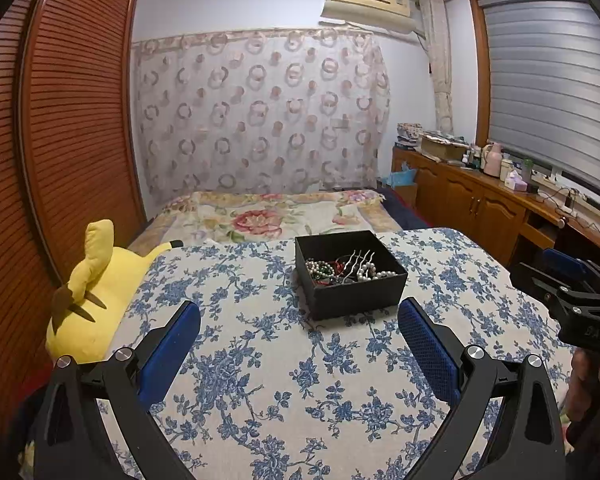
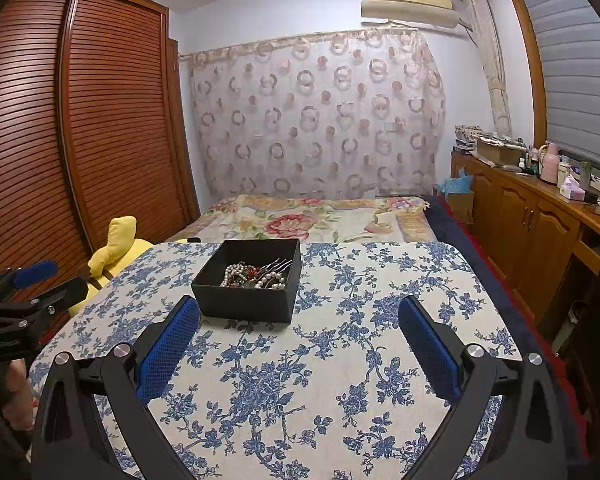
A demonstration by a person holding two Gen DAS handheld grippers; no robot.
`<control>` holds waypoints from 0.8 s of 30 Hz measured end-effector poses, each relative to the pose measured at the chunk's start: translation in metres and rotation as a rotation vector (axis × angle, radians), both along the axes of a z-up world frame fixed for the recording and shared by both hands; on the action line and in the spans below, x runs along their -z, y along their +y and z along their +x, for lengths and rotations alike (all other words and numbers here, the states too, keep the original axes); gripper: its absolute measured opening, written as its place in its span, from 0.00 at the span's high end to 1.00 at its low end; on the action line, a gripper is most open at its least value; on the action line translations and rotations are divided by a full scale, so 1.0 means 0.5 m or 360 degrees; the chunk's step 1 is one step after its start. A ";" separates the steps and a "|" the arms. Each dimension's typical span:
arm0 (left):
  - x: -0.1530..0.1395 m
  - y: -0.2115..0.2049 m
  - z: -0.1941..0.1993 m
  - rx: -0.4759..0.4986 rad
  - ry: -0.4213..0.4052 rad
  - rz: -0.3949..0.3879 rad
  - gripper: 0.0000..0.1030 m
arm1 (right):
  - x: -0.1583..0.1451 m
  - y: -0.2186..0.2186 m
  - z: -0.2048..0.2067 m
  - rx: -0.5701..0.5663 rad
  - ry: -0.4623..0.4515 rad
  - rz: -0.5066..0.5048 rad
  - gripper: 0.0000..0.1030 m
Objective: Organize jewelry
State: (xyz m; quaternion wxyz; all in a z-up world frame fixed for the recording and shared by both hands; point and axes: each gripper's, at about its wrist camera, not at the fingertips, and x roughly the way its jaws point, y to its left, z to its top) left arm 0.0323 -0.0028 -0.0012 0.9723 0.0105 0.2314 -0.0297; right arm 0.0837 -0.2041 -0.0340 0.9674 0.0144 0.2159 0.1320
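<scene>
Nearest the lens: left hand-held gripper (image 1: 299, 330) with blue-padded fingers spread wide, nothing between them; right hand-held gripper (image 2: 299, 330) likewise agape and empty-handed, both poised above a desk draped in a white cloth printed with blue flowers (image 1: 284, 392). No loose pieces visible anywhere on that cloth.

Further out, near the desk's far edge: an open, lidless black square cardboard box (image 1: 356, 300), holding the jewelry in one tangled heap. Among the contents: a strand of white pearl beads (image 1: 374, 272), a wavy-pronged silver hair comb (image 1: 356, 258), and red and green beaded pieces (image 1: 328, 272), all overlapping, no dividers discernible.

On progress: everything apparently gathered into the single box, yet unsorted within it. Consistent either with pieces collected off the desk and the job near its close, or with a jumble awaiting removal and sorting; impossible to settle from this moment alone.

Beyond the desk's left corner: a yellow plush toy (image 1: 100, 292). Behind: a bed under a floral quilt (image 1: 260, 216).
</scene>
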 end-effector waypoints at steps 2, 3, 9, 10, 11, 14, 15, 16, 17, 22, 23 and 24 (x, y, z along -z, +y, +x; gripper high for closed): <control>0.000 0.000 -0.001 0.0001 -0.0001 -0.0002 0.07 | 0.000 0.001 0.000 0.0001 -0.0001 0.0000 0.02; 0.000 0.000 -0.001 0.0000 -0.0001 -0.0002 0.07 | -0.001 0.001 -0.001 0.0000 -0.0002 0.0000 0.02; -0.001 -0.001 -0.002 0.0001 -0.0005 0.0000 0.07 | -0.001 0.000 -0.001 -0.0001 -0.0001 0.0000 0.02; -0.001 -0.001 -0.002 0.0002 -0.0004 -0.0002 0.07 | -0.001 0.000 0.000 -0.0002 -0.0001 0.0000 0.02; -0.001 -0.002 -0.002 0.0003 -0.0005 -0.0001 0.07 | -0.001 0.000 -0.001 -0.0001 -0.0001 -0.0001 0.02; -0.003 -0.003 -0.002 0.0002 -0.0006 -0.0002 0.07 | 0.000 -0.001 0.001 -0.0003 -0.0002 0.0002 0.02; -0.003 -0.003 -0.003 0.0001 -0.0006 -0.0002 0.07 | -0.001 0.000 -0.001 -0.0001 -0.0002 -0.0001 0.02; -0.003 -0.002 -0.004 0.0001 -0.0010 -0.0003 0.07 | -0.001 0.000 0.000 -0.0001 -0.0002 -0.0001 0.02; -0.004 -0.003 -0.003 0.0001 -0.0013 -0.0006 0.07 | -0.001 0.000 -0.001 -0.0001 -0.0001 0.0001 0.02; -0.010 -0.003 -0.005 -0.0001 -0.0015 -0.0005 0.07 | -0.001 0.000 -0.001 -0.0001 -0.0001 0.0000 0.02; -0.009 -0.002 -0.005 -0.0002 -0.0015 -0.0005 0.07 | -0.002 0.000 -0.001 -0.0002 -0.0002 0.0001 0.02; -0.010 -0.003 -0.004 -0.0001 -0.0014 -0.0004 0.07 | -0.001 0.000 -0.001 -0.0001 -0.0002 0.0001 0.02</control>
